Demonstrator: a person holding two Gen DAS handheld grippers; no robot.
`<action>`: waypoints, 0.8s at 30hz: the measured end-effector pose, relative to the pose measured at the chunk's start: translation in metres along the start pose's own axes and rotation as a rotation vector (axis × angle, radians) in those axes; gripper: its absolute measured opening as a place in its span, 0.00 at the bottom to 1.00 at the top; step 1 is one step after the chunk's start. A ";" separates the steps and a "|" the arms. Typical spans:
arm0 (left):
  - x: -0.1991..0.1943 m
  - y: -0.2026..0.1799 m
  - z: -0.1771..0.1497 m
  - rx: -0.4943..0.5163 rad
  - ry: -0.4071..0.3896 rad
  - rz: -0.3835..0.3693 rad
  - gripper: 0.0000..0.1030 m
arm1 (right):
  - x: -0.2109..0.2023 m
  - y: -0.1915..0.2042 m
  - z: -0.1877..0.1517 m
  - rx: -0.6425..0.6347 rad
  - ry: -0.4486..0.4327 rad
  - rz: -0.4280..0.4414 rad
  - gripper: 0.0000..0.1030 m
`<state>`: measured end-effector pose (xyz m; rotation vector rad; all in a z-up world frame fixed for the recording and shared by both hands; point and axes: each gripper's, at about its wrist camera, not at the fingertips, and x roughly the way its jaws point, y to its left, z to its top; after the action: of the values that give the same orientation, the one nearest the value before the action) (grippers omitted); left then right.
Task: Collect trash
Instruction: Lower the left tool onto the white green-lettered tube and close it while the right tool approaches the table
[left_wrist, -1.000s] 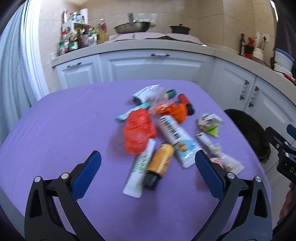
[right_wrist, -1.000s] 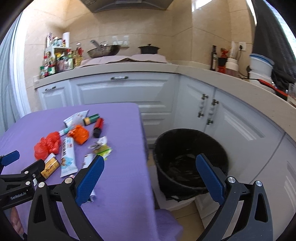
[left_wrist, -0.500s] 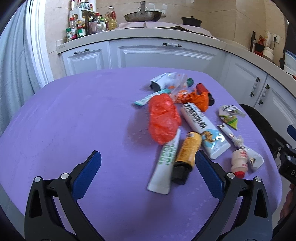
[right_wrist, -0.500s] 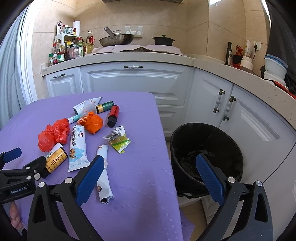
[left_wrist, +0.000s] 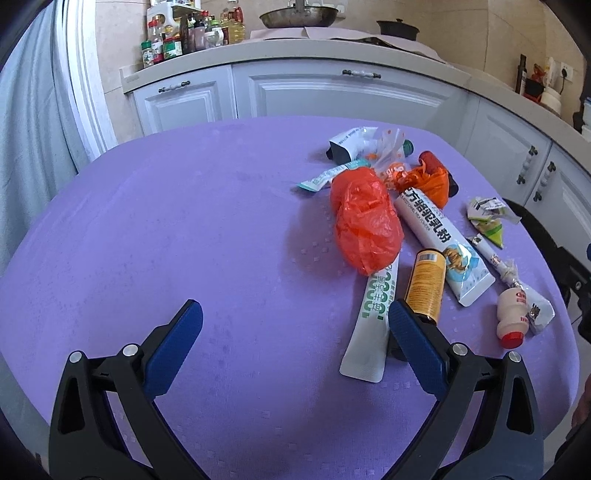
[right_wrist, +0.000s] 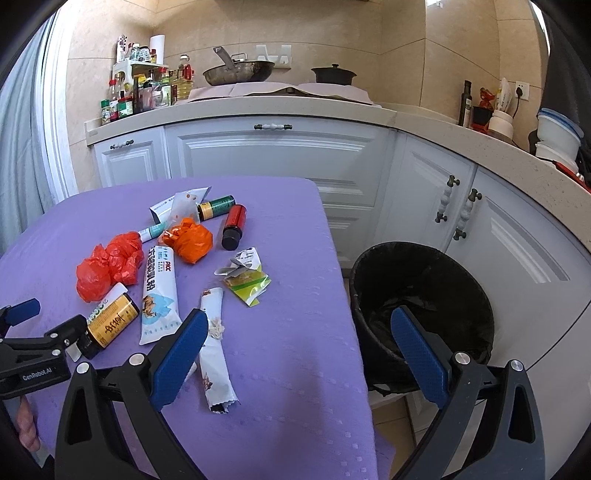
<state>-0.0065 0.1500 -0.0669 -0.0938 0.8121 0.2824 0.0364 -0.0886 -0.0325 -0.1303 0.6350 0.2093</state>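
Right wrist view showed both the left gripper (left_wrist: 293, 321) and right gripper (right_wrist: 299, 332) wide open and empty, all trash (right_wrist: 159, 291) on the cloth (right_wrist: 288, 369) ahead-left, and the bin (right_wrist: 421, 314) ahead-right apparently unfilled.

Purple tablecloth (left_wrist: 184, 240), orange-red plastic bag (left_wrist: 364, 225), black bin (right_wrist: 421, 314), white cabinets (right_wrist: 273, 151).

Home kitchen: white cabinets (right_wrist: 273, 155), wok (right_wrist: 240, 72), spice bottles (right_wrist: 147, 92).
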 end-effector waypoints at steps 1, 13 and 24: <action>0.000 -0.002 0.000 0.006 0.000 -0.005 0.95 | 0.000 0.000 0.000 -0.001 0.001 0.000 0.94; 0.005 -0.022 -0.001 0.065 0.037 -0.056 0.68 | 0.000 -0.001 -0.002 0.002 0.006 0.000 0.94; -0.002 -0.032 -0.011 0.099 0.001 -0.126 0.22 | 0.001 -0.001 -0.006 0.004 0.019 0.022 0.94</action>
<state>-0.0065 0.1169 -0.0737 -0.0524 0.8167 0.1232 0.0338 -0.0901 -0.0380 -0.1216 0.6557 0.2279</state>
